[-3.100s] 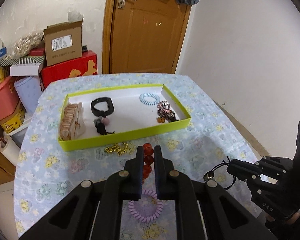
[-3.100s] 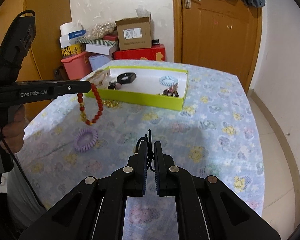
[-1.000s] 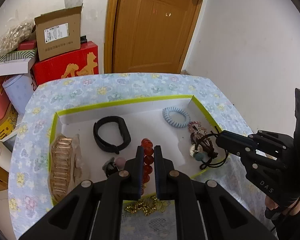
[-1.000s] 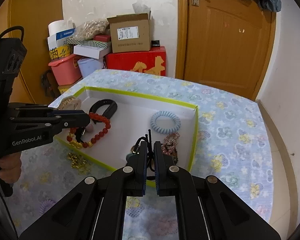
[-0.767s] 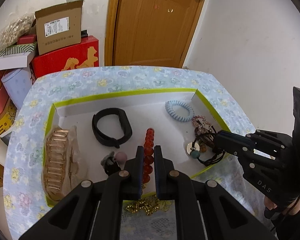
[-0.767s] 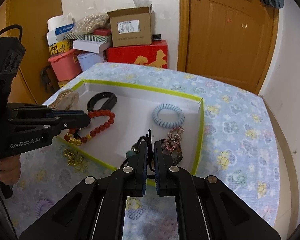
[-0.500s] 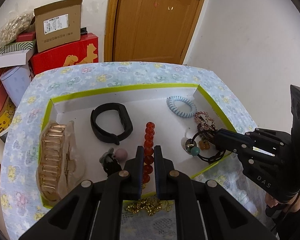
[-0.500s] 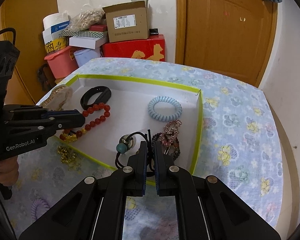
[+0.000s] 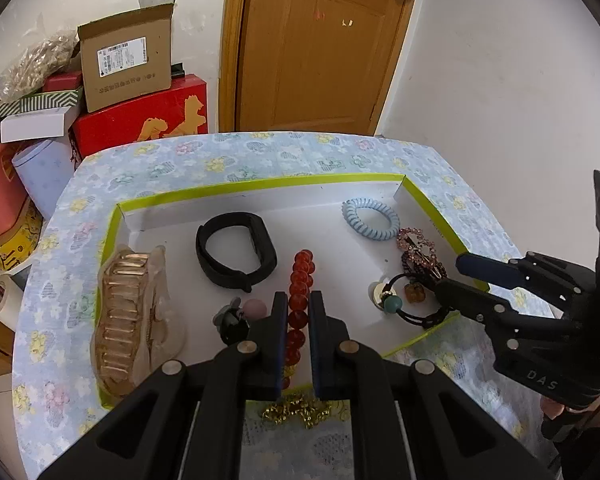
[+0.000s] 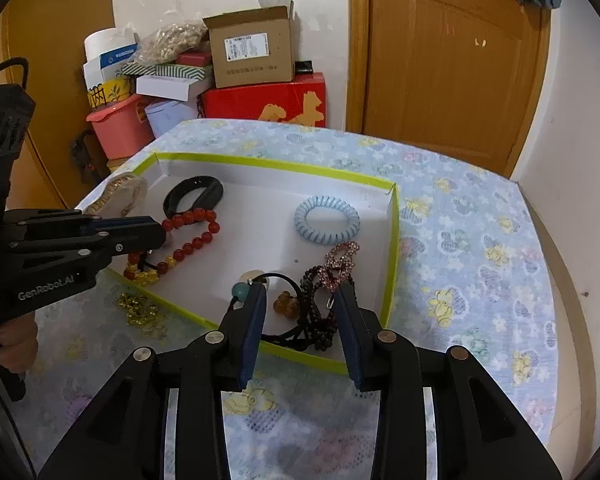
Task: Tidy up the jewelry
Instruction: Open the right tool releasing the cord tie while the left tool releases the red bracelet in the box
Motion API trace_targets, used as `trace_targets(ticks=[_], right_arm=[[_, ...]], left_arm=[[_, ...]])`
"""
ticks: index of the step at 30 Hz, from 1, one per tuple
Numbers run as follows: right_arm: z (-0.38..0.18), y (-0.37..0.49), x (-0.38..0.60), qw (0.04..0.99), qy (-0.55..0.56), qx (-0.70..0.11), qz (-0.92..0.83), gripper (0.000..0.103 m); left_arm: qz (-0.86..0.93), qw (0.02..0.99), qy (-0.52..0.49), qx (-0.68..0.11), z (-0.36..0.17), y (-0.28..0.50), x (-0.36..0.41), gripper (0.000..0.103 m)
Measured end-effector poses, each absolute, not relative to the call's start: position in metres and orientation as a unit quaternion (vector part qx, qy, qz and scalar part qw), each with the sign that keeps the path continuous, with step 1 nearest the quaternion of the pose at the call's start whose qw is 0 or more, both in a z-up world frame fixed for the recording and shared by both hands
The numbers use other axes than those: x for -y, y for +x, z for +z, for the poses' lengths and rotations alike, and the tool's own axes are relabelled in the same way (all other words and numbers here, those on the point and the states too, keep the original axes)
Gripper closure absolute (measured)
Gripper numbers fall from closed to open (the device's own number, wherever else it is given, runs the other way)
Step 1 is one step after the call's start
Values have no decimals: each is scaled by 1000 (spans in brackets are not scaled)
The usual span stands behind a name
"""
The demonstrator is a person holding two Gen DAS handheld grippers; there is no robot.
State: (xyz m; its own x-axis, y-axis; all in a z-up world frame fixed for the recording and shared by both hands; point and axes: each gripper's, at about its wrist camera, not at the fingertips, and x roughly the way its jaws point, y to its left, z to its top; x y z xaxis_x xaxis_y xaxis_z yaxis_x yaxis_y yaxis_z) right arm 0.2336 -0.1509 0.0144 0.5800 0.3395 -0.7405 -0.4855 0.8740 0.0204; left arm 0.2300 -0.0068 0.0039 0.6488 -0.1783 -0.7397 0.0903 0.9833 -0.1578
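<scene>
My left gripper [image 9: 296, 306] is shut on a red bead bracelet [image 9: 300, 284], whose far end rests on the white floor of the green-rimmed tray [image 9: 260, 186]; it also shows in the right wrist view [image 10: 192, 236]. My right gripper [image 10: 300, 300] is open over the tray's near right corner. A black cord with a teal bead [image 10: 240, 290] lies in the tray just beyond its fingertips, free of the jaws; it also shows in the left wrist view [image 9: 394, 304].
The tray also holds a blue coil hair tie [image 9: 370, 220], black band [image 9: 236, 250], rhinestone clip [image 10: 340, 264], hair claw [image 9: 128, 312] and small hair tie [image 9: 236, 316]. Gold chain [image 10: 138, 308] lies on the tablecloth before the tray. Boxes [image 9: 124, 68] stack behind the table.
My right gripper opened and let the black cord with the teal bead drop into the tray. My left gripper lowered the red bracelet onto the tray floor, still shut on it.
</scene>
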Motion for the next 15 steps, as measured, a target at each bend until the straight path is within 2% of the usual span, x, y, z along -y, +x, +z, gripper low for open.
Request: trace_targets(ticks=[1,3,5,15], right_arm=[[16,233,151,885,-93,-393,233,67],[19,230,153,886,-92,-390,233,67],[22,226,155,887,-89,-388,233,67],[38,192,166,892,-77,-376,237,66]], left_arm=[[-73,906,-53,-413,5,229,7,92],[-72,907,-51,-411,7,227,8,83],[-75,909,-50,-407,11,222,8,81],[-71,917,-54,-389,28,182,5,80]])
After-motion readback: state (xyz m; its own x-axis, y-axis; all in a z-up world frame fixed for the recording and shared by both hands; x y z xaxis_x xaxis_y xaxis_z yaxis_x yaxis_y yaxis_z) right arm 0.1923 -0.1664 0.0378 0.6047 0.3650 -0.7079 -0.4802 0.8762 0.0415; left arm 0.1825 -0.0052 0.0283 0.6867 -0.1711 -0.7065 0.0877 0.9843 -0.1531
